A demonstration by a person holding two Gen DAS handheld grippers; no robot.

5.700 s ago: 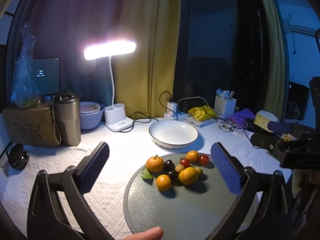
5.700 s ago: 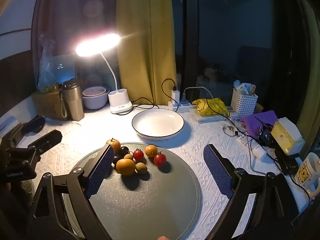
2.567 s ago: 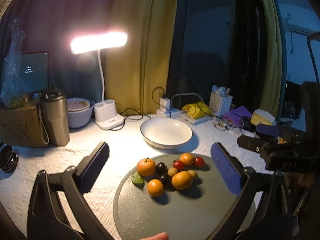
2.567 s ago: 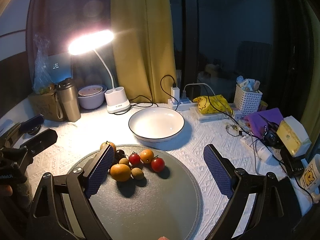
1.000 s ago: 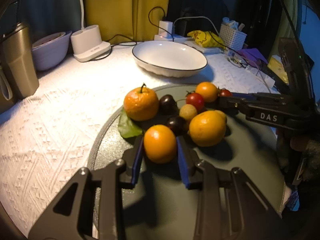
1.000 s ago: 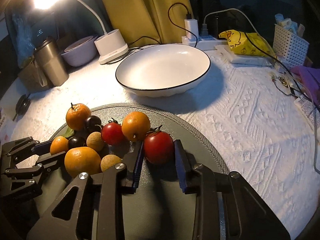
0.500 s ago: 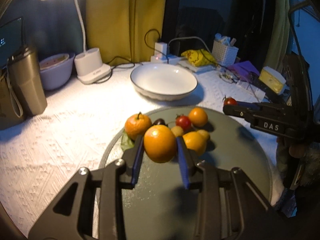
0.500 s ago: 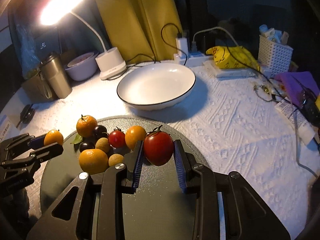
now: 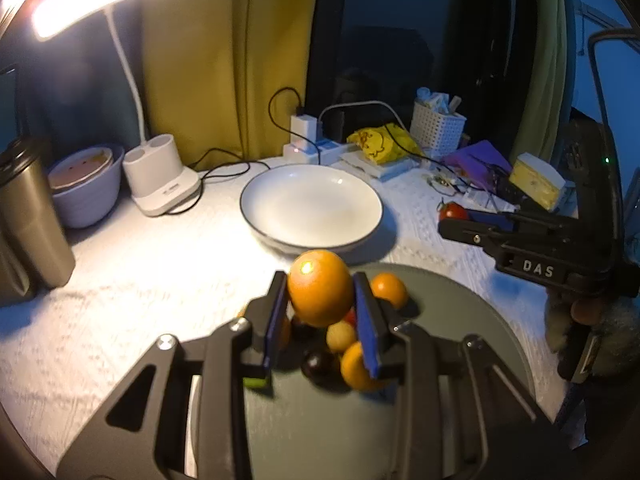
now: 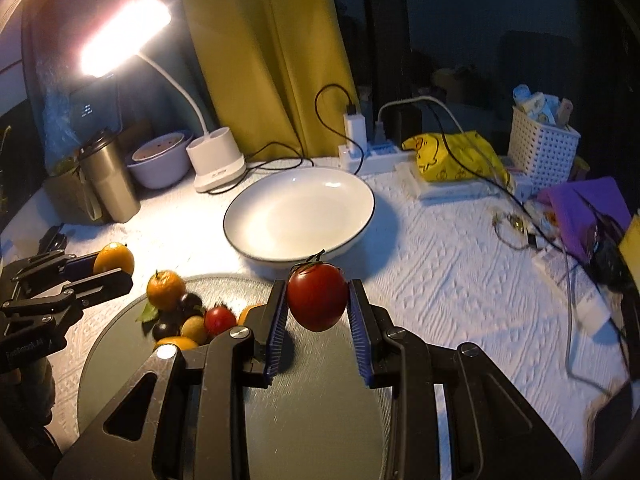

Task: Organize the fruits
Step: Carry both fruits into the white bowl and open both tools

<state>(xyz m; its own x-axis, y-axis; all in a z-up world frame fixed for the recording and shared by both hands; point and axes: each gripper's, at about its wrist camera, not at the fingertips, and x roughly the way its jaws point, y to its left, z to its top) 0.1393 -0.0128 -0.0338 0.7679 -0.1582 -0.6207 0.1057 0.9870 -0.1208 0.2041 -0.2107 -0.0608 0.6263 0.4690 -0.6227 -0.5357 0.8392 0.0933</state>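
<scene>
Orange [image 9: 319, 293] and red tomato [image 10: 317, 301] held aloft, remaining fruits [image 10: 188, 320] clustered on grey tray [image 10: 320, 408]

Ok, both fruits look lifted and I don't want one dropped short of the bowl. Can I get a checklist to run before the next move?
1. Left gripper shut on the orange: ok, pads press both sides.
2. Right gripper shut on the red tomato: ok.
3. Both fruits clear of the round grey tray: ok, each hangs above it.
4. White bowl free to receive fruit: ok, nothing shows inside.
5. The two grippers apart: ok, there is a gap between them in both views.
6. Grip firm enough for the carry: cannot tell.
</scene>
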